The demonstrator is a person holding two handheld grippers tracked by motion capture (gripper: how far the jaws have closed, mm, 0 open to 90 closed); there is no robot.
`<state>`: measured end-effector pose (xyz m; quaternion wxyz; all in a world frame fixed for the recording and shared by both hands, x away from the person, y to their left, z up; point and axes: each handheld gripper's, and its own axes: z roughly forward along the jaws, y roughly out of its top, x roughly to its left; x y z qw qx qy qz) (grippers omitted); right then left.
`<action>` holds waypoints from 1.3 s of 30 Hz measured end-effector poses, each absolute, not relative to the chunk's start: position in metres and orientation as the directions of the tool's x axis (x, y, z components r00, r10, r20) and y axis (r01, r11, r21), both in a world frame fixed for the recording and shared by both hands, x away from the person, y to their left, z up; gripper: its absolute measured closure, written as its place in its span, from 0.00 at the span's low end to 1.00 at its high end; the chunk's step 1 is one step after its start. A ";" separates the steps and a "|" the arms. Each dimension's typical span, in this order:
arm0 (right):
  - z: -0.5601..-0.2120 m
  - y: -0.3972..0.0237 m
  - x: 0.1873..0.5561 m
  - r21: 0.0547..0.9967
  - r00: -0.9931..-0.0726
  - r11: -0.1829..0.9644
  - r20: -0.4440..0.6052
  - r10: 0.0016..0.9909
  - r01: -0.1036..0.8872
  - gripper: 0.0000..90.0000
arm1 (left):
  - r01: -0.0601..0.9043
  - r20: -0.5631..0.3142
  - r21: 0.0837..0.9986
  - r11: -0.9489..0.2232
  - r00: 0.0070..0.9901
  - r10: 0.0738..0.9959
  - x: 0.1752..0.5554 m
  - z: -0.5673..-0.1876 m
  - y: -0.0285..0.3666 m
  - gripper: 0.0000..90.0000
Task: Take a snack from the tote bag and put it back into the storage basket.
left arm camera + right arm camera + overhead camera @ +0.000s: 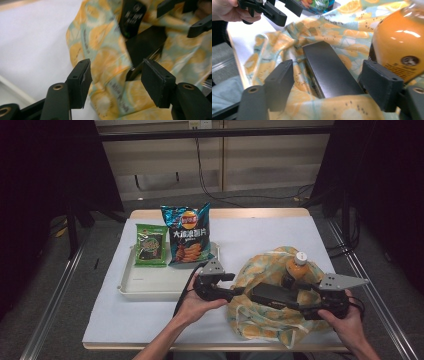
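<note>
Left gripper (115, 80) open over lemon-print bag (260, 320), right gripper (329, 85) open astride black box (329, 72), orange bottle (402, 42) beside.

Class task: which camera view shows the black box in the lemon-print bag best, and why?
The right gripper view: the black box lies close and sharp between that gripper's open jaws, its top face plain. The high view shows the box small and dark inside the bag. The left gripper view shows it blurred, partly wrapped in cloth.

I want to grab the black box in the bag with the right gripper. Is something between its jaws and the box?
Nothing visible blocks it. The black box lies between the open jaws of the right gripper, sticking out of the bag; the orange bottle stands beside it.
</note>
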<state>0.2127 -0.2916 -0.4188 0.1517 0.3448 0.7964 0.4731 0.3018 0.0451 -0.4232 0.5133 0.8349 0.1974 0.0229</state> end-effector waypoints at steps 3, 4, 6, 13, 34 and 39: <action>-0.414 -0.297 0.207 0.863 -0.715 0.302 0.094 0.693 0.406 0.35 | 0.292 -0.164 0.882 -0.371 0.926 0.339 0.300 -0.416 0.049 0.52; -0.414 -0.299 0.205 0.862 -0.712 0.300 0.095 0.695 0.408 0.37 | 0.284 -0.164 0.885 -0.368 0.931 0.325 0.300 -0.414 0.050 0.59; -0.413 -0.303 0.201 0.861 -0.707 0.295 0.101 0.700 0.415 0.40 | 0.273 -0.165 0.889 -0.369 0.940 0.298 0.298 -0.412 0.047 0.66; -0.415 -0.312 0.192 0.862 -0.684 0.272 0.112 0.721 0.429 0.45 | 0.232 -0.164 0.878 -0.419 0.968 0.192 0.296 -0.416 0.020 0.83; -0.423 -0.316 0.193 0.859 -0.680 0.267 0.121 0.723 0.437 0.44 | 0.200 -0.181 0.832 -0.517 0.980 0.088 0.331 -0.447 -0.041 0.59; -0.423 -0.316 0.194 0.858 -0.681 0.269 0.120 0.723 0.437 0.43 | 0.158 -0.148 0.823 -0.546 0.987 0.064 0.332 -0.446 -0.050 0.48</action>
